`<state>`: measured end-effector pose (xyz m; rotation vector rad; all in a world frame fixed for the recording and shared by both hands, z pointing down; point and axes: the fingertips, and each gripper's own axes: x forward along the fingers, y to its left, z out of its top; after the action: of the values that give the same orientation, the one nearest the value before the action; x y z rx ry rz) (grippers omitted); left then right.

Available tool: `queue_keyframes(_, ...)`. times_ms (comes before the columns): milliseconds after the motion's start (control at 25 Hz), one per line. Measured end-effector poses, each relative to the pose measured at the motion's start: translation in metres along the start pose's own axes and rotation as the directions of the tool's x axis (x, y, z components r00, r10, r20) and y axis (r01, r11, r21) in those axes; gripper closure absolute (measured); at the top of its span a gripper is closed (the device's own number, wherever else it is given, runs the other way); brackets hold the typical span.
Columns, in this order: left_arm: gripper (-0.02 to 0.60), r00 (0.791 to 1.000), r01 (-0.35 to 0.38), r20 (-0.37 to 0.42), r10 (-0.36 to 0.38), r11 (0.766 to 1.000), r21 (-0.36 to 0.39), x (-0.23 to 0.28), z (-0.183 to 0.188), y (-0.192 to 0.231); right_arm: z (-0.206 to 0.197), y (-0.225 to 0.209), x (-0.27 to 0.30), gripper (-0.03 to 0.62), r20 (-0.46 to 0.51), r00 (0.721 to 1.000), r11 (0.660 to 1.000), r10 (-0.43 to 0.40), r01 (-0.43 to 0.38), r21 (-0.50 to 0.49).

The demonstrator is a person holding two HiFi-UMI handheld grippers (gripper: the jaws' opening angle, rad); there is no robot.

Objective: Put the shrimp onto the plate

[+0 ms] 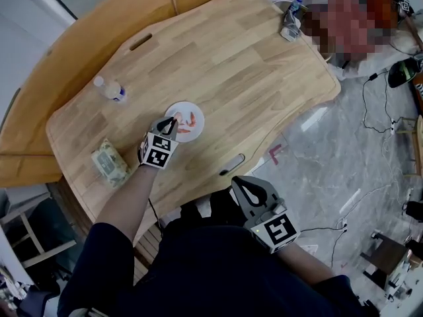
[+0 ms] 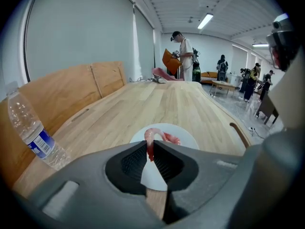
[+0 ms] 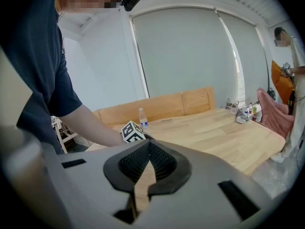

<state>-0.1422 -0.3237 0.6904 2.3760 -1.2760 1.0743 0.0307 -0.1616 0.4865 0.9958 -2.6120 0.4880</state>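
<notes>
Head view looks steeply down on a pale wooden table (image 1: 251, 65), where a small white plate (image 1: 196, 108) sits toward the near left part of the top. The left gripper (image 1: 173, 123) reaches over the plate's near-left rim. In the left gripper view, the left gripper (image 2: 150, 145) has its jaws pressed together on the red tail end of a shrimp (image 2: 153, 136). The shrimp's pink body curls up and over toward the far side above the plate (image 2: 186, 136); whether the body touches the plate cannot be told. From above, two more pink pieces (image 1: 191, 119) lie on the plate just right of the jaw tips. A water bottle (image 1: 110, 90) stands to the far left of the plate, well apart from it, and shows at the left edge of the left gripper view (image 2: 29, 133). A pack of wipes (image 1: 109, 163) lies near the table's near-left edge. The right gripper (image 1: 244, 185) hangs off the table's near edge, close to the person's body. In the right gripper view, the right gripper (image 3: 149, 145) has its jaw tips meeting with nothing between them.
</notes>
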Motion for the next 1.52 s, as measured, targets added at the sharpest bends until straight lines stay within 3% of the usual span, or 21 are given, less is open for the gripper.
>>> queue_keyframes(600, 0.534, 0.995, 0.034, -0.093, -0.029, 0.998, 0.049, 0.040, -0.021, 0.001, -0.021, -0.020, 0.002, 0.583, -0.049, 0.999, 0.998, -0.020, 0.023, 0.056)
queue_keyframes(1120, 0.534, 0.990, 0.051, -0.138, -0.040, 0.995, 0.081, 0.047, -0.020, 0.003, -0.023, -0.024, 0.002, 0.583, -0.048, 0.998, 0.999, -0.028, 0.030, 0.043)
queue_keyframes(1520, 0.528, 0.994, 0.051, -0.103, -0.043, 0.996, 0.079, 0.036, -0.010, 0.001, -0.026, -0.013, -0.003, 0.583, -0.049, 0.998, 0.999, -0.026, 0.027, 0.036)
